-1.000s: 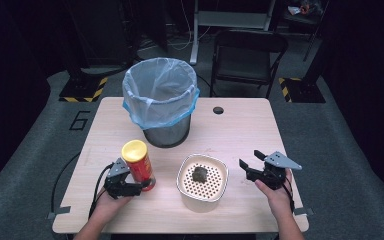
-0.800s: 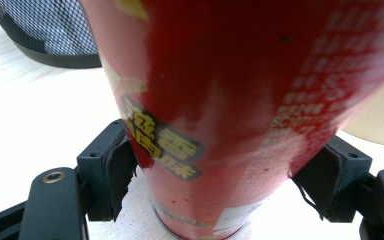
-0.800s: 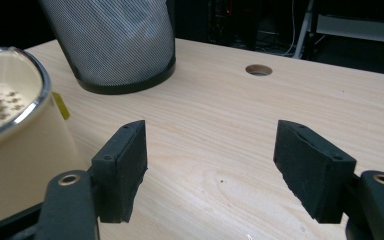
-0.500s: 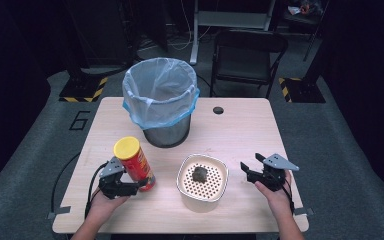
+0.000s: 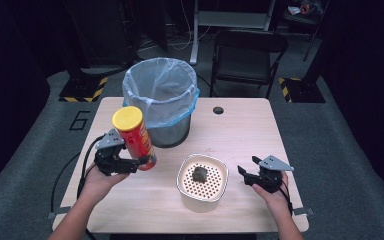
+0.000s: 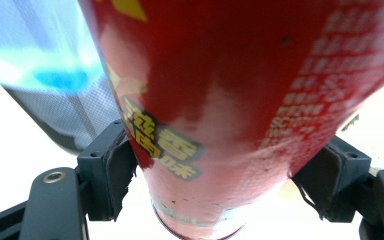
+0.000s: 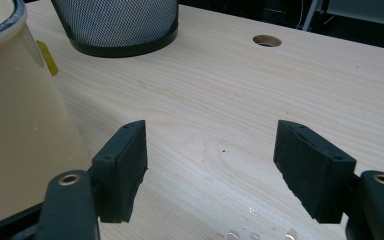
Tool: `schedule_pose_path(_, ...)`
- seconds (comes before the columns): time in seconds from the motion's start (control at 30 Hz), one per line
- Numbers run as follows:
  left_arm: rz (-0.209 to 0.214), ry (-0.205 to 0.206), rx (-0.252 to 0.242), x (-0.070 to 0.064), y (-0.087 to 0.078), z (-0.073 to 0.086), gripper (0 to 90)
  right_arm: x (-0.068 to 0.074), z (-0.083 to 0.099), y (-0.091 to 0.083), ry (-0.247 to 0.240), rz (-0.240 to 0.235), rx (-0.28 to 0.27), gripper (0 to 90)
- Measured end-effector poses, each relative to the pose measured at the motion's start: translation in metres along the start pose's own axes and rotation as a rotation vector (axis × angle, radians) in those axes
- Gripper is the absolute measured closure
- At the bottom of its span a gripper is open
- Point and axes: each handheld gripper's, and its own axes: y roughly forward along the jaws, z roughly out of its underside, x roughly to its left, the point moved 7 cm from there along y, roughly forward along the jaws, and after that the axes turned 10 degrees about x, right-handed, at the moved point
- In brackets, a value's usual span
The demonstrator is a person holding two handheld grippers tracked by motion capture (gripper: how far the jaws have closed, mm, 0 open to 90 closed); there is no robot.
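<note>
Spanning dark room: pale wooden table (image 5: 240,130)

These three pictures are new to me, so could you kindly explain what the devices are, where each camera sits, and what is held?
A person holds a two-jaw hand gripper in each hand. The high view looks down on the pale wooden table. On it stand a mesh bin lined with a blue plastic bag and a cream container with a perforated insert, a dark lump inside. The left gripper clamps a red cardboard tube with a yellow lid, raised and tilted; its own camera shows the tube between the jaws. The right gripper is open and empty beside the container.
</note>
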Motion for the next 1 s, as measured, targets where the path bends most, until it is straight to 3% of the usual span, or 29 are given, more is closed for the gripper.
schedule_pose_path(0.73,-0.030,0.016,-0.004,0.008,-0.043,-0.104,23.9,-0.005,0.001,0.000,0.021,0.006,-0.003,29.1)
schedule_pose_path(1.0,-0.035,0.000,-0.004,0.019,-0.049,-0.141,23.9,-0.007,0.003,-0.001,0.020,0.002,0.002,29.1)
